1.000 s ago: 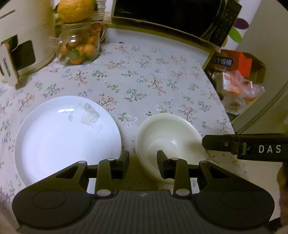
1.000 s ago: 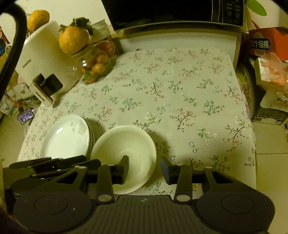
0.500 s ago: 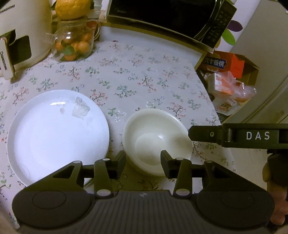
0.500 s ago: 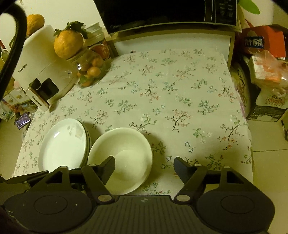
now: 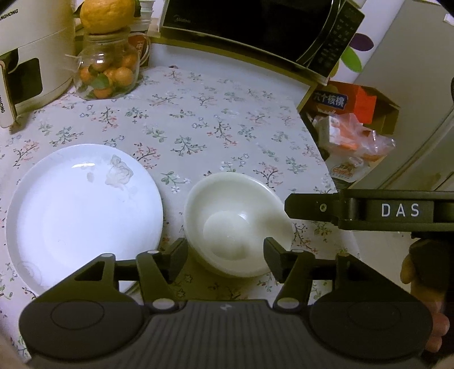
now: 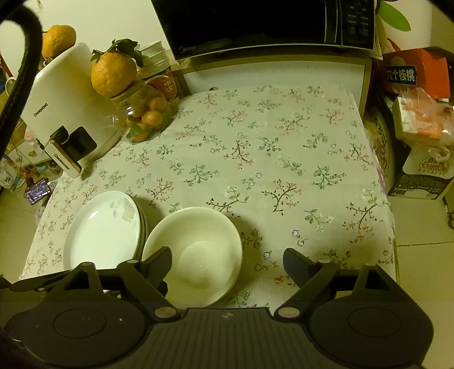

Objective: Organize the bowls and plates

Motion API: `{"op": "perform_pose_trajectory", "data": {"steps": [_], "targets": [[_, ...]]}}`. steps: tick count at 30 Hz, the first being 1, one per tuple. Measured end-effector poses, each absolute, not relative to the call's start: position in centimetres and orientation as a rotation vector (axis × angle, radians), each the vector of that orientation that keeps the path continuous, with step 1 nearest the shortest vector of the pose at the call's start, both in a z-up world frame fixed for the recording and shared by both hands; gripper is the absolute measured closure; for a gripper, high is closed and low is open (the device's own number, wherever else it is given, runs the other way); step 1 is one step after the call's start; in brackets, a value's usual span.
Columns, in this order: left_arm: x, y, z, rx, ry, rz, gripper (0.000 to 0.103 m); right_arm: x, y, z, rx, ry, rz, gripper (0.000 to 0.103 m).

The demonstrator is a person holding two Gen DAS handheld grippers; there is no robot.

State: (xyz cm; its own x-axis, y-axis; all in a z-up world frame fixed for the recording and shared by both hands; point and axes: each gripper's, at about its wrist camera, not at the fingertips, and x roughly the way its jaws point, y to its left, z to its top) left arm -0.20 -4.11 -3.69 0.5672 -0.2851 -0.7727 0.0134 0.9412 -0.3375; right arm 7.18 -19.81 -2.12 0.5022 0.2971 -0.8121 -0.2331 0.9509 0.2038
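A white plate [image 5: 82, 210] with a faint flower print lies on the floral tablecloth [image 5: 198, 127]; the right wrist view shows it topping a small stack of plates [image 6: 102, 232]. Just right of it sits a cream bowl [image 5: 235, 221] [image 6: 195, 249], with a second rim showing beneath it. My left gripper [image 5: 225, 255] hovers over the bowl's near rim, jaws opening, pads off the bowl. My right gripper [image 6: 228, 257] is above the bowl's near right side, jaws opening wide and holding nothing. One of its fingers [image 5: 312, 207] reaches in beside the bowl's right rim.
A glass jar of small oranges [image 5: 106, 71] with a big citrus on top and a white appliance [image 5: 31, 56] stand at the back left. A black microwave [image 5: 255, 25] sits behind. Boxes and bags [image 5: 349, 113] crowd the table's right edge. A hand [image 5: 420, 272] holds the right gripper.
Both grippers' jaws have spread wider, the right one the most. The plates and the bowl have stayed where they were.
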Motion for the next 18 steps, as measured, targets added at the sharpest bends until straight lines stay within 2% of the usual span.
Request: {"op": "perform_pose_trajectory", "data": {"steps": [4, 12, 18], "targets": [[0.4, -3.9, -4.5, -0.348, 0.968, -0.182, 0.042, 7.6, -20.0, -2.7, 0.093, 1.011, 0.315, 0.015], [1.4, -3.6, -5.8, -0.375, 0.992, -0.169, 0.058, 8.3, -20.1, -4.6, 0.111, 1.071, 0.270, 0.025], [2.0, -2.8, -6.6, -0.412, 1.016, -0.160, 0.065, 8.6, -20.0, -5.2, 0.127, 1.087, 0.273, 0.034]]}}
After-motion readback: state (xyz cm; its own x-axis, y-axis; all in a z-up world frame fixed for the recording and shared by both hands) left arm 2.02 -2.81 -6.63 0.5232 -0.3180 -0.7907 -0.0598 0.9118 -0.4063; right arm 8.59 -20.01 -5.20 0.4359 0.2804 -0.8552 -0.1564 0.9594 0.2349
